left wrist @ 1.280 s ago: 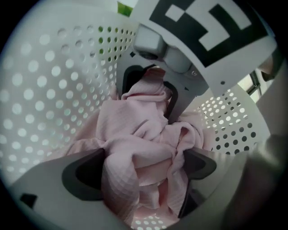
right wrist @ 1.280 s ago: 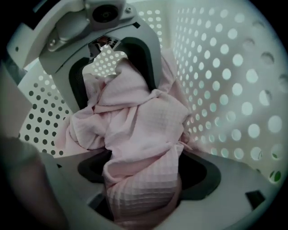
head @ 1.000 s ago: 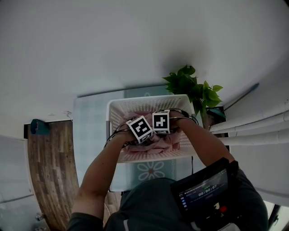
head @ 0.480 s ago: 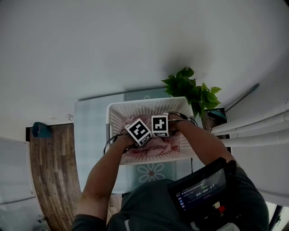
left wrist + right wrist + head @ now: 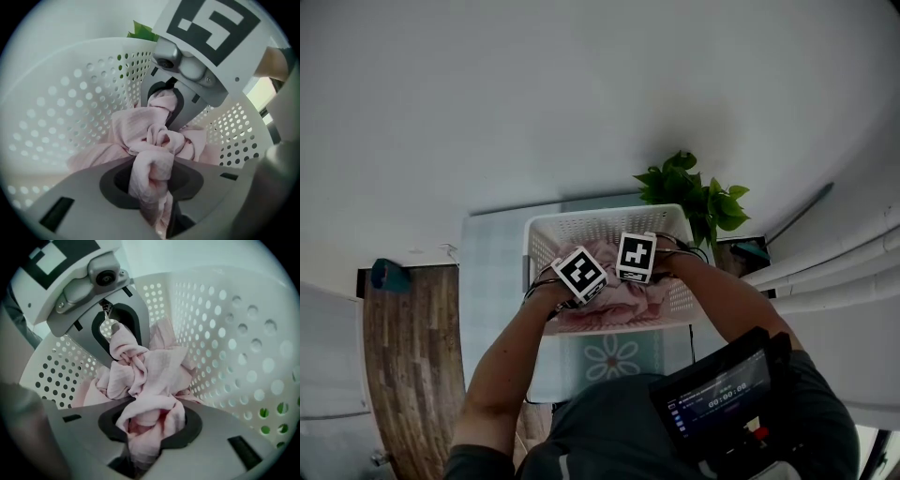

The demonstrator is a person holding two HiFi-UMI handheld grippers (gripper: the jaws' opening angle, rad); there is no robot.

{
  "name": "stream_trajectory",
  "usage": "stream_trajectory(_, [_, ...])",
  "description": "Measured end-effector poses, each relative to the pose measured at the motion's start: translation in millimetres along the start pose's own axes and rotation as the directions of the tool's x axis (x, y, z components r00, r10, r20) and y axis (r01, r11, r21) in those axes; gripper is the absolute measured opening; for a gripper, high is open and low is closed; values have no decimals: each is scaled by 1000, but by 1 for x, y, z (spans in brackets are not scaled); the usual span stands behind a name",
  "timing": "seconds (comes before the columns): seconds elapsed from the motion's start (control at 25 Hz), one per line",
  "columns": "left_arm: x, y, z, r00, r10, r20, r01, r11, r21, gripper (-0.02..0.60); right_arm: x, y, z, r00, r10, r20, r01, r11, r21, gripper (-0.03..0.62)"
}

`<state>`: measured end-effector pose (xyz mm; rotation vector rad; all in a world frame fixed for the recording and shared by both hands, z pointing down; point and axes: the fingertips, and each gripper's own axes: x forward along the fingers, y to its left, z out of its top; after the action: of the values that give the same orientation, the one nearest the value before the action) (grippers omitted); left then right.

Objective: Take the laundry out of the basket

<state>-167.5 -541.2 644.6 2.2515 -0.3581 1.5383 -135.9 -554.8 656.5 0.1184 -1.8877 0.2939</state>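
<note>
A white perforated basket (image 5: 546,234) stands on a pale mat, with pink laundry (image 5: 623,292) bunched inside. Both grippers reach down into it side by side. My left gripper (image 5: 152,187) has just been closing, and a twisted fold of the pink cloth (image 5: 140,136) is pinched between its pads. My right gripper (image 5: 149,437) has also just been closing and is shut on another bunch of the same cloth (image 5: 154,366). Each gripper shows in the other's view, with cloth stretched taut between them. The basket wall (image 5: 70,103) curves close behind.
A green potted plant (image 5: 694,192) stands just behind the basket's far right corner. Wooden floor (image 5: 403,356) lies to the left with a small teal object (image 5: 387,275) on it. White rails (image 5: 844,272) run along the right. A dark screen device (image 5: 722,394) hangs at my chest.
Both grippers have lifted a little inside the basket and the pink cloth has bunched upward with them.
</note>
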Motion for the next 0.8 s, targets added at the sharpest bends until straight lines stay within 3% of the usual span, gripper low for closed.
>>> stream_trajectory(0.2, [-26,6,1,997,71,38,-70,997,-28,137,-22,-3,21,992,-70,104,66,997,42,140])
stream_trajectory(0.4, [-46,8,-4,987,151,57,-146,986,-76,135,-38,-7,36,964,-108,245,82,990,113,138])
stream_trajectory(0.68, [-61,3,-8,966,251,54,-245,964,-104,133,-55,-2,52,912,-210,352,194,978,80,135])
stream_trajectory(0.8, [-71,-1,-3,949,309,69,-300,947,-117,133,-68,-2,56,892,-241,383,231,970,74,135])
